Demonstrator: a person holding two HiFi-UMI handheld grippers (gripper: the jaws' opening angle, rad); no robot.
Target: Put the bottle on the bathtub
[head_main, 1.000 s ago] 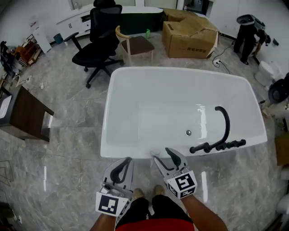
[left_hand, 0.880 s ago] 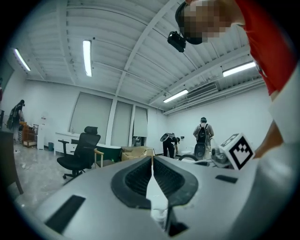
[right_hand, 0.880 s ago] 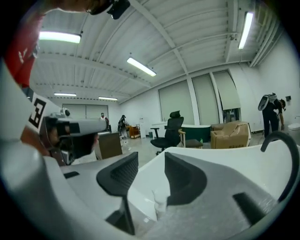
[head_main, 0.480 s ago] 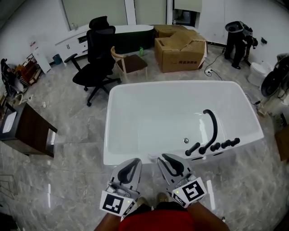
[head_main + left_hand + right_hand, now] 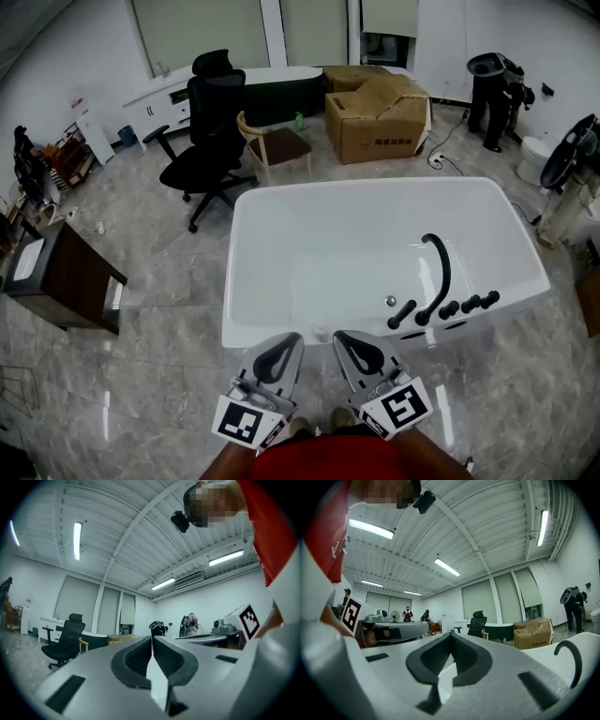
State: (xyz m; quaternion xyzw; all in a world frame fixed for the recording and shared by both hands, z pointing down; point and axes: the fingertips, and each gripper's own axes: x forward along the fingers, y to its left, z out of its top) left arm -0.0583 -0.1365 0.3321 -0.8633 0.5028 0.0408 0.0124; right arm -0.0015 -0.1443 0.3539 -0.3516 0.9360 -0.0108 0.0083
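The white bathtub fills the middle of the head view, with a black curved faucet on its right rim. A small pale object, perhaps the bottle, rests on the near rim between my two grippers. My left gripper is shut and holds nothing, just left of that object. My right gripper is also shut and holds nothing, just right of it. In the left gripper view the pads meet with nothing between them. The right gripper view shows closed jaws, the tub and the faucet.
Beyond the tub stand a black office chair, a wooden chair and a cardboard box. A small green bottle sits on the floor there. A dark cabinet is at the left, a fan at the right.
The head view has lifted and drawn back, so more of the room shows. Both grippers stayed shut and sit lower in the picture, at the tub's near rim.
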